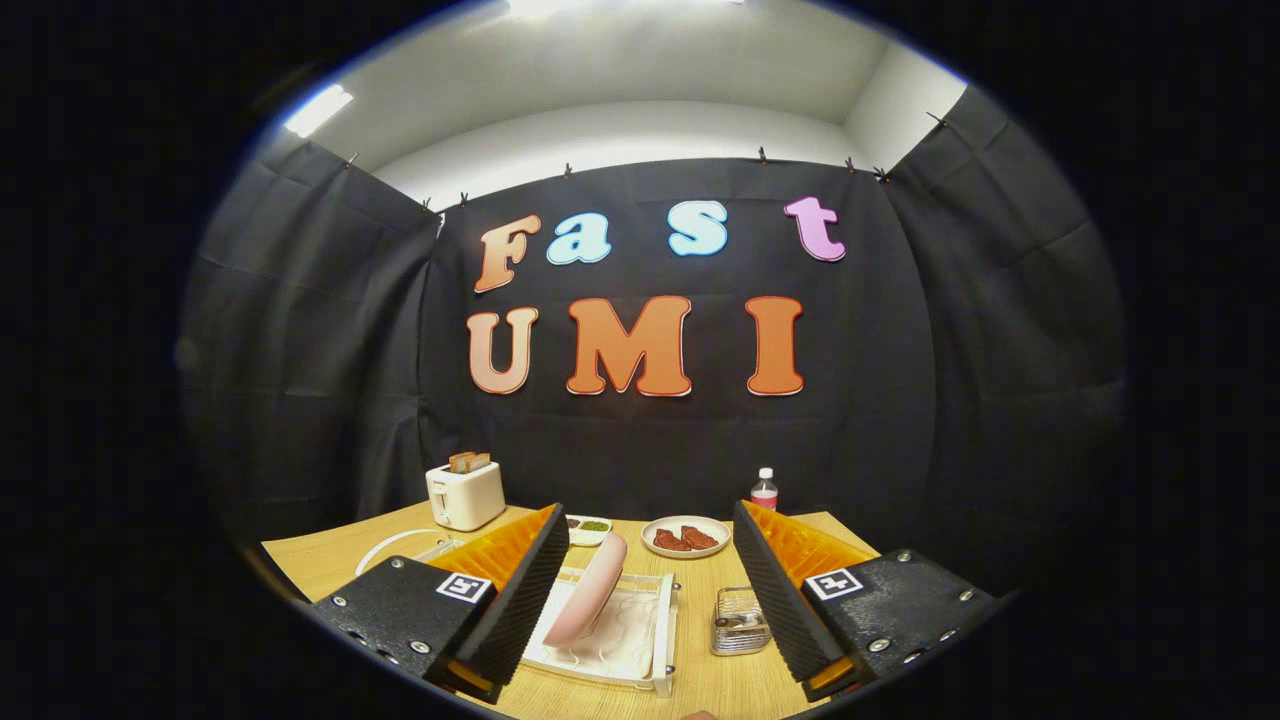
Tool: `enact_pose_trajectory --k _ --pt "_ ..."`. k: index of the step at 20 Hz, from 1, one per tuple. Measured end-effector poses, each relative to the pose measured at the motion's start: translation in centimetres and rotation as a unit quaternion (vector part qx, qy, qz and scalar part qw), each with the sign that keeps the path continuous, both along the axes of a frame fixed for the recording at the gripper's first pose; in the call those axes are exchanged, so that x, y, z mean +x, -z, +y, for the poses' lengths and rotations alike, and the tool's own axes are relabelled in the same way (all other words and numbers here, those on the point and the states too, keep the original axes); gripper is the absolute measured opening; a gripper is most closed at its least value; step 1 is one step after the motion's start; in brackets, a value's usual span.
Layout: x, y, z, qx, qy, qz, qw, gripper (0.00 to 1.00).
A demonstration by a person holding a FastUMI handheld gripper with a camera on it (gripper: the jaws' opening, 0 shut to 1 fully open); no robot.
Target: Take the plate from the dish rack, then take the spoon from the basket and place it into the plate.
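- Hovering above the near edge of the desk (pixel 320 560), the hand-held gripper (pixel 650 590) is standing wide open with nothing between its 2 fingers, high over the things below.
- Leaning on edge in the white dish rack (pixel 665 625), the pink plate (pixel 588 602) is sitting just ahead of the left finger, tilted to the left; the small wire basket (pixel 740 622) is standing just right of the rack, close to the right finger, with something dark inside that is probably the spoon, though it is too small to tell.
- Risking a slip: the plate is smooth and thin-rimmed, so a pinch near its top edge is likely to let it pivot or drop back into the rack.
- Risking a snag: the rack's raised white wall is standing beside the plate, and a finger coming down on that side could catch it and drag the whole rack.
- Risking a knock: the basket looks light, and a wide swing of the right finger could tip it.
- Offering open room: bare desk is lying between rack and basket and toward the near edge, good for setting the plate down.
- Crowding the far side: a toaster (pixel 465 494), a dish of food (pixel 686 536), a small tray (pixel 588 527) and a bottle (pixel 764 490) are standing well apart from the rack.
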State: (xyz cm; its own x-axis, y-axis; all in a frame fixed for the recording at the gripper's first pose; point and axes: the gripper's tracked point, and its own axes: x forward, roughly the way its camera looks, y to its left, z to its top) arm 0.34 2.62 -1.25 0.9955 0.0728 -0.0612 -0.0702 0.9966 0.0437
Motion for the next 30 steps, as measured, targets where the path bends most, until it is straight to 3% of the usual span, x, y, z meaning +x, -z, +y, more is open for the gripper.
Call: enact_pose_trajectory --k 7,14,24,30 --pt "1.4 0.6 0.2 0.013 -0.003 0.027 1.0 0.98" --pt "3.6 2.7 1.3 0.037 -0.025 0.097 0.994 0.98" --pt "6.3 7.5 2.6 0.045 -0.036 0.216 0.975 0.98" --pt "7.7 11.0 4.3 0.068 -0.046 0.289 0.954 0.97"
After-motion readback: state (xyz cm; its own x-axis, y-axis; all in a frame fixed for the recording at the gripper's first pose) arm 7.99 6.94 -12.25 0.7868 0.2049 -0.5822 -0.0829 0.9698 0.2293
